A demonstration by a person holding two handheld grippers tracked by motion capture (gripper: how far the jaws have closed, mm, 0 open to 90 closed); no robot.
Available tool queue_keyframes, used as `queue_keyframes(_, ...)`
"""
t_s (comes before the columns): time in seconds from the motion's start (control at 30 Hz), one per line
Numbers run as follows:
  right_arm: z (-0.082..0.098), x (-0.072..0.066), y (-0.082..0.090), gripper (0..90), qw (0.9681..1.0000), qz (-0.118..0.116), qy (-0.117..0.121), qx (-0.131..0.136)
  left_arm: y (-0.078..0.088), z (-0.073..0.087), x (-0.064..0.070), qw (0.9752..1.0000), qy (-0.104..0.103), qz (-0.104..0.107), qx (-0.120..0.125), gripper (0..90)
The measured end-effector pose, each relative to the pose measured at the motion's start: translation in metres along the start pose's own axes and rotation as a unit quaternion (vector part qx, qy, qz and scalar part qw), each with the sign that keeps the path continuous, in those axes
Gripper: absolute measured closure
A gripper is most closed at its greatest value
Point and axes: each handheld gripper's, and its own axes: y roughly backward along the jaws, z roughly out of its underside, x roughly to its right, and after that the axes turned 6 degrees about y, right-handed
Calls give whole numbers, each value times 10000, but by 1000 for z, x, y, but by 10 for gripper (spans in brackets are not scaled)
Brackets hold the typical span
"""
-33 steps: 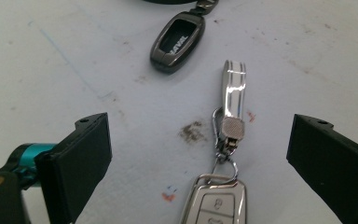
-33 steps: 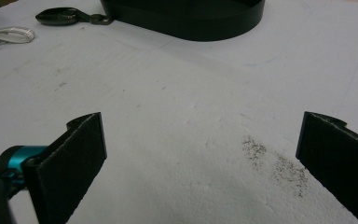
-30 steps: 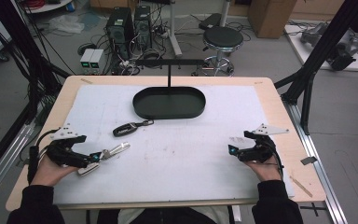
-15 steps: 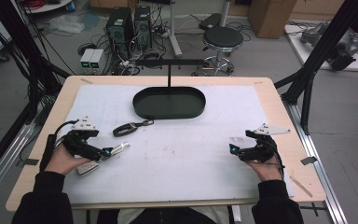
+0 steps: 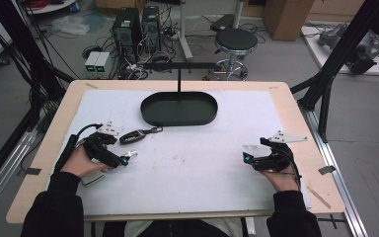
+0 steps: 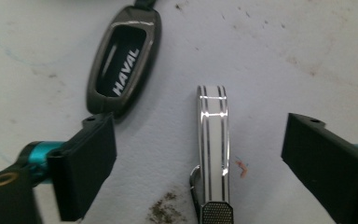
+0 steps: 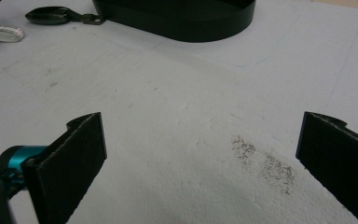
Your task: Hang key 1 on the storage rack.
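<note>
A slim white and chrome key piece [image 6: 213, 140] lies on the white mat between the jaws of my left gripper [image 6: 205, 168]. The jaws have just been closing a little, but both pads stand apart from it, so the gripper is open. A dark HAVAL key fob [image 6: 123, 60] lies just beyond the left jaw. In the high view the left gripper [image 5: 127, 159] is at the mat's left, with the fob [image 5: 133, 136] beside it. My right gripper [image 5: 246, 159] rests at the right, open with nothing between its jaws [image 7: 200, 158].
A black oval tray [image 5: 179, 118] with an upright T-shaped stand [image 5: 179, 66] sits at the back centre of the mat. From the right gripper view the tray [image 7: 177, 21] and fob [image 7: 51, 15] lie far ahead. Dirt specks mark the mat [image 7: 265, 163].
My left hand has moved right and a little forward, bringing its jaws around the white and chrome piece beside the fob. The right hand has kept still.
</note>
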Motion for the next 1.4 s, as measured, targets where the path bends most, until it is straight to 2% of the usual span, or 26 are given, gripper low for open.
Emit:
queue_keyframes(0.07, 0, 0, 0, 8, 10000, 0, -5, -10, -5, 0, 2, 9999, 1, -81, -148, 146)
queue_keyframes(0.23, 0, 0, -1, 8, 10000, -4, 9, -10, -10, -2, 3, 9995, 35, -89, -291, 192)
queue_keyframes(0.3, 0, -1, -1, 8, 10000, -16, 18, -23, -13, -3, 3, 9994, 59, 5, -338, 221)
queue_keyframes(0.37, 0, -1, -1, 8, 10000, -12, 16, -29, -16, -5, 4, 9986, 35, 203, -497, 262)
queue_keyframes(0.43, 0, -1, -1, 8, 10000, -17, 19, -32, -19, -8, 7, 9975, -82, 292, -639, 315)
queue_keyframes(0.47, 0, -1, -1, 8, 10000, -19, 32, -29, -20, -9, 8, 9974, -69, 340, -626, 333)
queue_keyframes(0.57, 0, -2, -1, 8, 10000, -43, 28, -35, -22, -11, 8, 9973, -73, 353, -644, 402)
queue_keyframes(0.63, 0, -2, -1, 8, 10000, -41, 56, -35, -25, -10, 7, 9967, -52, 281, -764, 443)
queue_keyframes(0.67, 0, -3, -1, 8, 10000, -40, 35, -37, -24, -10, 7, 9968, -114, 205, -761, 475)
queue_keyframes(0.73, 0, -2, 0, 8, 10000, -28, 47, -21, -22, -10, 6, 9972, -22, 99, -745, 589)
queue_keyframes(0.77, 0, -2, 0, 8, 10000, -23, 42, -15, -21, -10, 4, 9970, 9, 201, -749, 703)
queue_keyframes(0.8, 0, -2, 0, 8, 10000, -12, 38, -8, -20, -10, 2, 9970, 61, 303, -704, 737)
queue_keyframes(0.97, -1, -3, 0, 8, 10000, 2, 45, -8, -16, -10, 0, 9980, 65, 271, -559, 741)
queue_keyframes(1.1, -1, -3, 0, 8, 10000, -19, 43, 17, -8, -13, -7, 9976, 323, 457, -397, 741)
queue_keyframes(1.17, -1, -3, 1, 8, 10000, -19, 49, 40, -2, -15, -8, 9974, 389, 530, -291, 741)
queue_keyframes(1.4, -2, -2, 2, 8, 9999, -47, 31, 104, 26, -38, -6, 9982, 332, 492, 60, 741)
